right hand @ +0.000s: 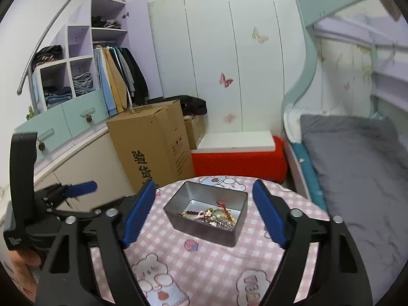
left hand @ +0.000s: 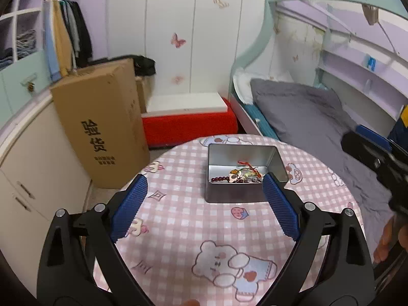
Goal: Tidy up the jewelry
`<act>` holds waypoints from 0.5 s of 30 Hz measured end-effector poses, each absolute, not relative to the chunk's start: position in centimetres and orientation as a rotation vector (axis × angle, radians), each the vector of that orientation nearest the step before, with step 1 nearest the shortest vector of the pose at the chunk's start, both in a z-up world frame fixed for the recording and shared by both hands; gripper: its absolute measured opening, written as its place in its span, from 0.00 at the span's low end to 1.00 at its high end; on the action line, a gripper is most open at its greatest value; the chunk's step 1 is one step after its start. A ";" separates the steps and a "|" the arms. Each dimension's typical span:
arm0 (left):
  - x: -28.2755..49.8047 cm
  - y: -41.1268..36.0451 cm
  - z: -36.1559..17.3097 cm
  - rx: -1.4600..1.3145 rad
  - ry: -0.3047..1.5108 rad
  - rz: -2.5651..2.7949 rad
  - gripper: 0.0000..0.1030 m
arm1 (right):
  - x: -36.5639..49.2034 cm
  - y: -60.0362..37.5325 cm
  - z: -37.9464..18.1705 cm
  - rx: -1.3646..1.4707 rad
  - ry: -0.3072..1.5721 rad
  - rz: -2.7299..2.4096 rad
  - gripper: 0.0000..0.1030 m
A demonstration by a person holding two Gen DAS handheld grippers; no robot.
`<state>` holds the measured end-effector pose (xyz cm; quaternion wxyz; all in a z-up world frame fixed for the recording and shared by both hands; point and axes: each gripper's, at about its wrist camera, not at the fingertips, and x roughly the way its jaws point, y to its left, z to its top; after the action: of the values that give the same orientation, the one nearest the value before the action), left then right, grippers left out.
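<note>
Left hand-held gripper [left hand: 205, 186]: fingers spread wide, holding nothing, hovering above round bench [left hand: 178, 229] with pink checked cloth. Metal tin [left hand: 244, 170] sits on bench just ahead of it, between fingertips in view, not touched. Jewelry [left hand: 242, 174] heaped inside tin: dark beads, red cord, shiny chain. Right hand-held gripper [right hand: 204, 191]: fingers likewise apart, empty, tin straight ahead between them. Cardboard box [left hand: 102, 125] and red ottoman [left hand: 188, 125] beyond bench; bed [left hand: 306, 117] off to right.

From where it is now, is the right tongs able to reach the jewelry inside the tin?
Probably yes: the right tongs are open, the metal tin has no lid, and nothing covers the jewelry.
</note>
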<state>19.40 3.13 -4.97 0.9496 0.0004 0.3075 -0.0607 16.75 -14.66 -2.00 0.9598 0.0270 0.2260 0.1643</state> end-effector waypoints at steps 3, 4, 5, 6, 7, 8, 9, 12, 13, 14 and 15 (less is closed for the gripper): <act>16.9 3.1 -3.9 0.020 0.605 -0.127 0.89 | 13.9 -14.5 -1.4 0.026 0.411 0.318 0.82; 16.3 3.1 -3.7 0.024 0.596 -0.122 0.89 | 12.8 -14.5 -1.2 0.016 0.392 0.308 0.83; 15.2 3.2 -3.3 0.026 0.575 -0.112 0.89 | 11.9 -14.6 -1.0 0.012 0.370 0.295 0.86; 14.4 3.2 -2.9 0.027 0.561 -0.110 0.89 | 11.1 -14.7 -0.9 0.010 0.356 0.284 0.87; 13.9 3.1 -2.8 0.027 0.552 -0.111 0.90 | 10.2 -14.7 -0.8 0.006 0.341 0.271 0.89; 13.2 3.0 -2.5 0.026 0.541 -0.115 0.90 | 9.4 -14.8 -0.7 0.002 0.328 0.262 0.89; 12.3 3.0 -2.3 0.025 0.527 -0.119 0.90 | 8.7 -14.8 -0.7 -0.003 0.316 0.254 0.89; 10.1 2.8 -1.5 0.021 0.481 -0.117 0.90 | 6.9 -14.7 -0.4 -0.017 0.282 0.232 0.90; 9.5 2.7 -1.2 0.021 0.460 -0.114 0.90 | 6.3 -14.6 -0.2 -0.022 0.267 0.224 0.90; 8.9 2.7 -0.9 0.020 0.437 -0.116 0.91 | 5.7 -14.6 -0.1 -0.029 0.254 0.214 0.91; 8.1 2.8 -0.6 0.020 0.414 -0.120 0.91 | 5.0 -14.6 0.1 -0.036 0.236 0.202 0.91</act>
<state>8.10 2.78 -0.59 0.9768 0.0102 0.2054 -0.0597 4.97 -14.56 0.11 0.9878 -0.0179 0.1175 0.1007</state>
